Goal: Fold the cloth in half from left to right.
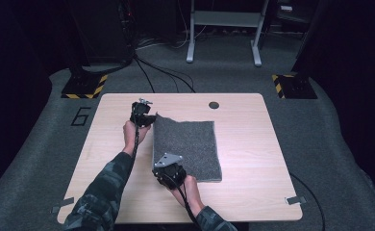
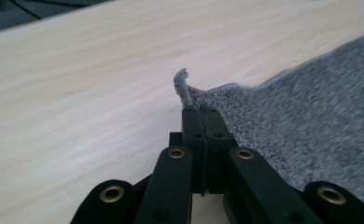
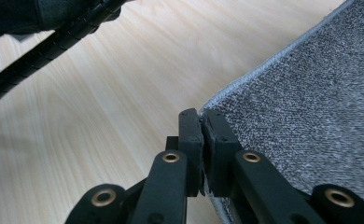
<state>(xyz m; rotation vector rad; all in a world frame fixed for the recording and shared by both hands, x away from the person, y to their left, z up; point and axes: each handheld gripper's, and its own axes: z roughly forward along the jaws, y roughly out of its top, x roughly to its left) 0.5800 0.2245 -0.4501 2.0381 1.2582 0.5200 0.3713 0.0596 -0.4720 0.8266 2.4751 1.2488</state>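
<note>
Left hand-held gripper (image 2: 202, 112) clamped on grey cloth (image 1: 188, 144) far-left corner, lifted off surface (image 1: 243, 144); right hand-held gripper (image 3: 201, 114) clamped on cloth's near-left corner.

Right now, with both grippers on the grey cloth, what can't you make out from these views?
- Underside of the grey cloth: hidden in the high view by the cloth itself.
- Cloth edge inside the right gripper: covered by its closed fingers in the right gripper view.
- How much corner the left gripper grips: fingers hide it in the left gripper view.
- Dark round spot on the table: too small to identify.
</note>
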